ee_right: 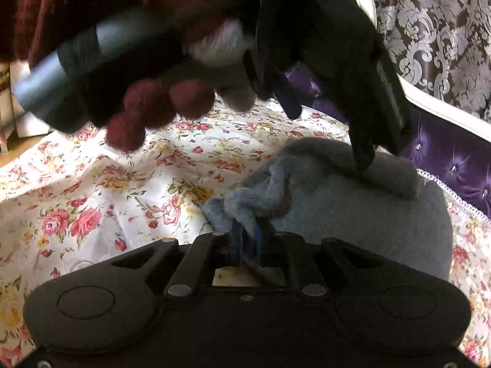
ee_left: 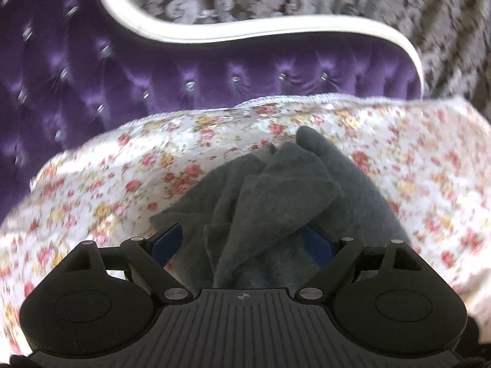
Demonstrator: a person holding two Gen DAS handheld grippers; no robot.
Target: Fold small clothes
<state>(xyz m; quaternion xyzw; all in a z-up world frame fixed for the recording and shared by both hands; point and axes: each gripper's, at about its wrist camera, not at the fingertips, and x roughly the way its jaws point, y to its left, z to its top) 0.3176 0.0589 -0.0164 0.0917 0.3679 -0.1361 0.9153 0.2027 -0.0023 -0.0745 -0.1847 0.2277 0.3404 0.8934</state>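
Floral bedspread (ee_right: 92,184); right gripper (ee_right: 248,239) pinches grey cloth (ee_right: 353,208).

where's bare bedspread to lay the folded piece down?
Free: the floral bedspread left of the grey garment, out to the bed's left edge. A narrower strip lies between the garment and the purple tufted headboard. Crowded: the middle, where the right claw pinches a garment corner and the left claw presses its far fold.
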